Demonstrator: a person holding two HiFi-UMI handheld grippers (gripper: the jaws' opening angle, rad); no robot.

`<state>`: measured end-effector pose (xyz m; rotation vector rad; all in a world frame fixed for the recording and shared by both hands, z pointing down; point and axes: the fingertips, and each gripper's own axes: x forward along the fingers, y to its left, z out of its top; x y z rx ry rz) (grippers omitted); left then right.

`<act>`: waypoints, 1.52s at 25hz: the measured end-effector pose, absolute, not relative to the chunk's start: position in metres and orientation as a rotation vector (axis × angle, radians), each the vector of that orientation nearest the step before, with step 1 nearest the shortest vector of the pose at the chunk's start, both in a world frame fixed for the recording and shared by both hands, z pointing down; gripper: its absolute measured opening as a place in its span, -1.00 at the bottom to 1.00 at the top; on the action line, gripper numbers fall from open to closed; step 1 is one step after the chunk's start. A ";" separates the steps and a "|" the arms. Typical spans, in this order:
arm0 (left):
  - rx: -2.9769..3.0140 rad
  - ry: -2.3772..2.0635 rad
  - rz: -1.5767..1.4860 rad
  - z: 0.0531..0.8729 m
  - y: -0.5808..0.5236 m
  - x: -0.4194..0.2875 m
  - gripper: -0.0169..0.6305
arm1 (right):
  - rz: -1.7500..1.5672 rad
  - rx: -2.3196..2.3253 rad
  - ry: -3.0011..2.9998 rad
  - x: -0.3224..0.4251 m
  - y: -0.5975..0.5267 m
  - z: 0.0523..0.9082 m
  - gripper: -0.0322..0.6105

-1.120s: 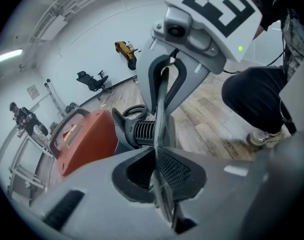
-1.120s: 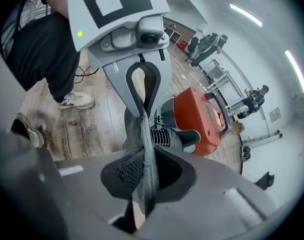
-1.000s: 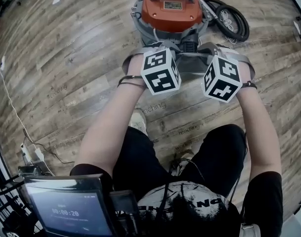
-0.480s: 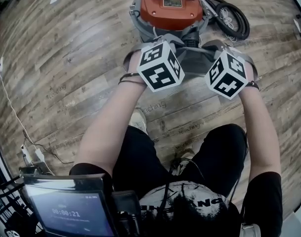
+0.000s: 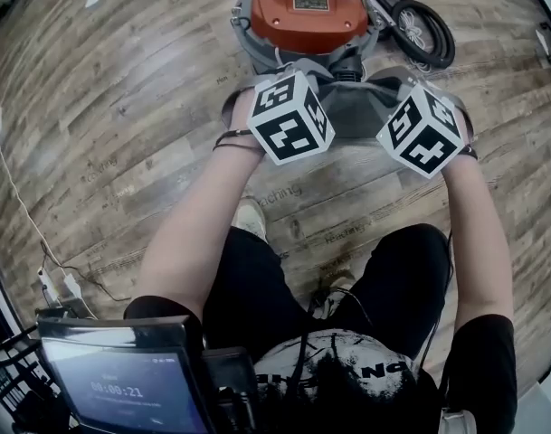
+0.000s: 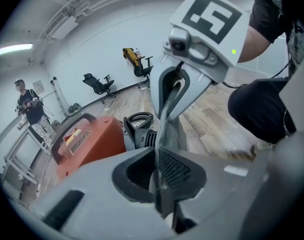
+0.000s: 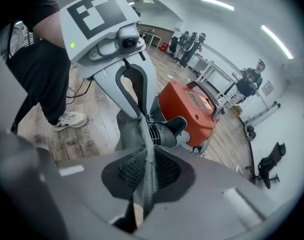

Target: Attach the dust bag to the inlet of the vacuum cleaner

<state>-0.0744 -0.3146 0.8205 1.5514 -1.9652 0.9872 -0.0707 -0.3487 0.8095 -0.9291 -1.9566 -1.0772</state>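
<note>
The orange vacuum cleaner stands on the wood floor, its black ribbed inlet facing me. The grey dust bag hangs stretched between both grippers just in front of that inlet. My left gripper is shut on one edge of the bag's fabric. My right gripper pinches the opposite edge, and its jaws have just been closing tighter on the cloth. In the head view the marker cubes hide both sets of jaws. The bag's opening is not visible.
A black hose lies coiled to the right of the vacuum. A white cable and power strip run along the left floor. My shoes are close below the grippers. People and office chairs stand far back.
Both marker cubes have rolled a little, the right one more. The hands have edged slightly toward the vacuum, with the bag still held between them.
</note>
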 end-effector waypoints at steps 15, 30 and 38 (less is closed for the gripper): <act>1.518 -1.927 0.899 0.839 -0.304 -0.075 -0.86 | -1.302 -0.905 -1.948 -0.081 -0.329 0.801 -0.80; 1.565 -2.084 0.796 0.802 -0.325 -0.081 -0.86 | -1.067 -0.816 -2.081 -0.083 -0.359 0.812 -0.79; 1.538 -1.983 0.841 0.827 -0.314 -0.076 -0.87 | -1.262 -0.846 -2.066 -0.080 -0.340 0.799 -0.79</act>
